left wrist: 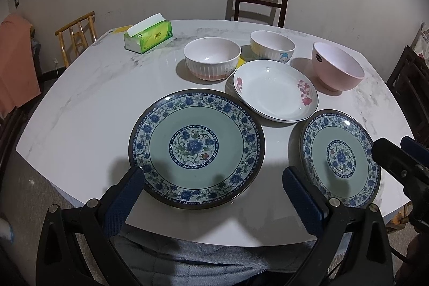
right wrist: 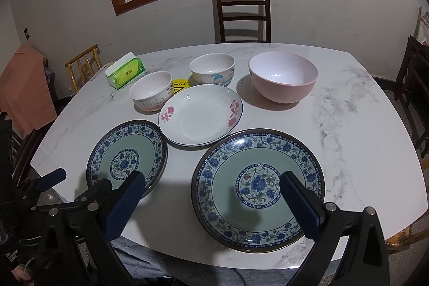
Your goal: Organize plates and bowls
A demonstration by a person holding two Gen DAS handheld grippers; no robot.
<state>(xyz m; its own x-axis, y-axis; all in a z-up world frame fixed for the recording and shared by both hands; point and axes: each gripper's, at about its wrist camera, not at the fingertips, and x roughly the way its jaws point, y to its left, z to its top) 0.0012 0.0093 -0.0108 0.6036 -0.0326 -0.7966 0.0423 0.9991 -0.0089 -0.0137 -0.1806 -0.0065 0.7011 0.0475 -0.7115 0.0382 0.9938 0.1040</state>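
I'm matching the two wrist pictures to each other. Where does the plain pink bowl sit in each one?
Left wrist: pink bowl, upper right, right of the white flowered plate.
Right wrist: pink bowl, above centre, right of that plate.
Shared landmark: green tissue box.

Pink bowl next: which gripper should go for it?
Right. The pink bowl sits almost straight ahead of the open right gripper; from the left gripper it lies far off to the right, beyond the white floral plate.
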